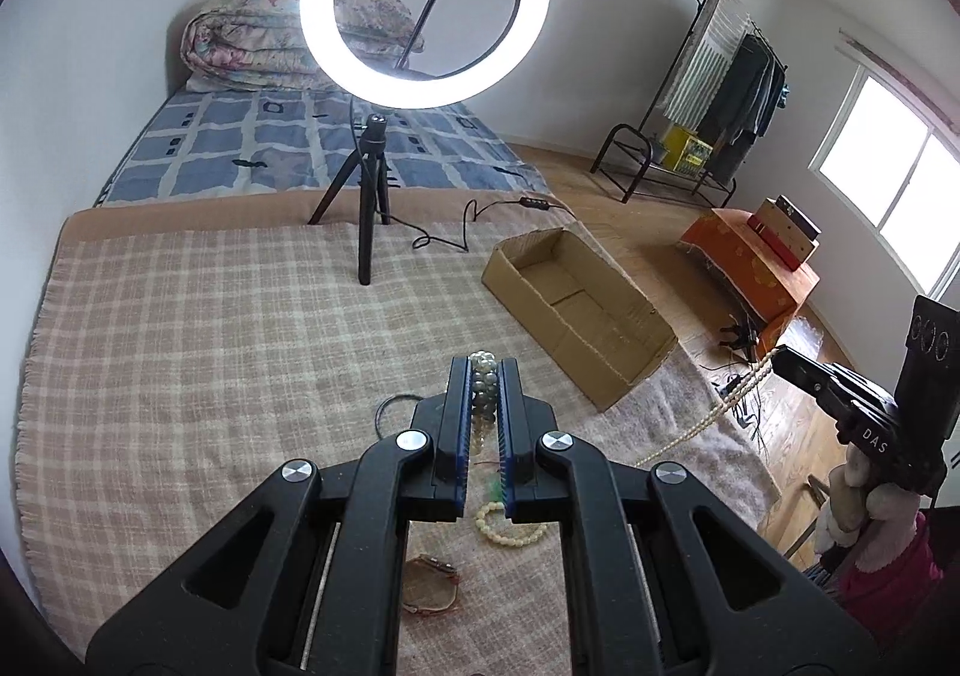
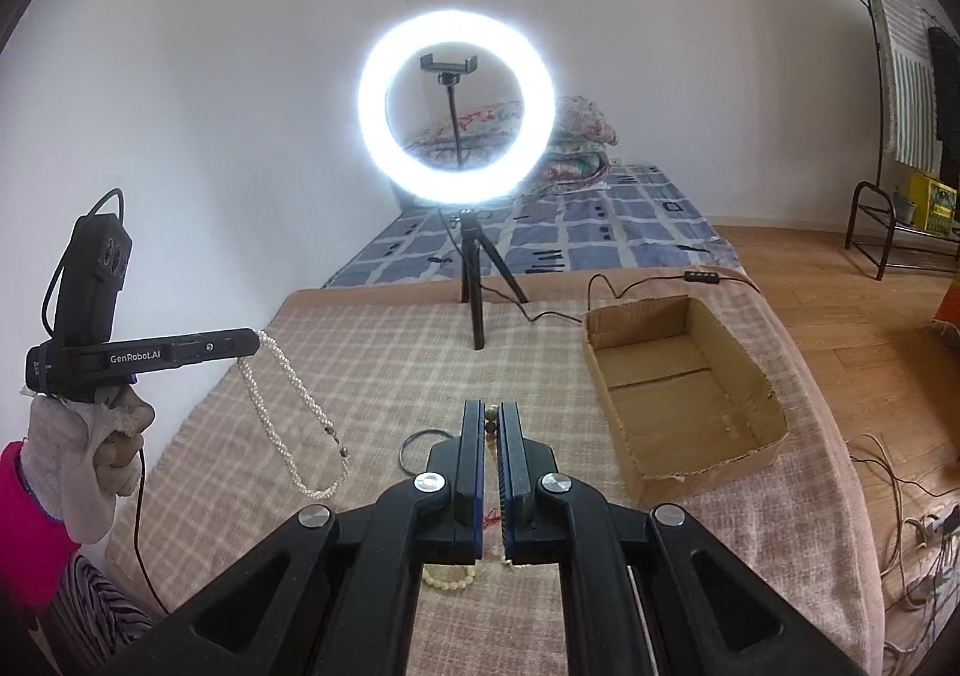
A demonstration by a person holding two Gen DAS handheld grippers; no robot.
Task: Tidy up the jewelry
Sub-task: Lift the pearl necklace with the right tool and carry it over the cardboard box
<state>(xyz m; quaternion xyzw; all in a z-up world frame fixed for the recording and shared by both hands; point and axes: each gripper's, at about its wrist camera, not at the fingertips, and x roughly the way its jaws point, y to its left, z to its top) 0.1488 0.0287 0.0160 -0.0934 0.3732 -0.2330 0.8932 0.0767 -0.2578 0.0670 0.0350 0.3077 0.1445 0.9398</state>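
My left gripper is shut on a twisted multi-strand pearl necklace, held above the checked blanket. In the right wrist view the necklace hangs in a loop from the left gripper. My right gripper is shut on a thin strand of cream beads. That strand trails down from the right gripper at the right of the left wrist view. A cream bead bracelet and a brownish bracelet lie on the blanket below. An open cardboard box sits to the right.
A lit ring light on a tripod stands at the blanket's far edge, its cable trailing toward the box. Behind is a bed with a folded quilt. A clothes rack, an orange-covered stool and floor cables lie right.
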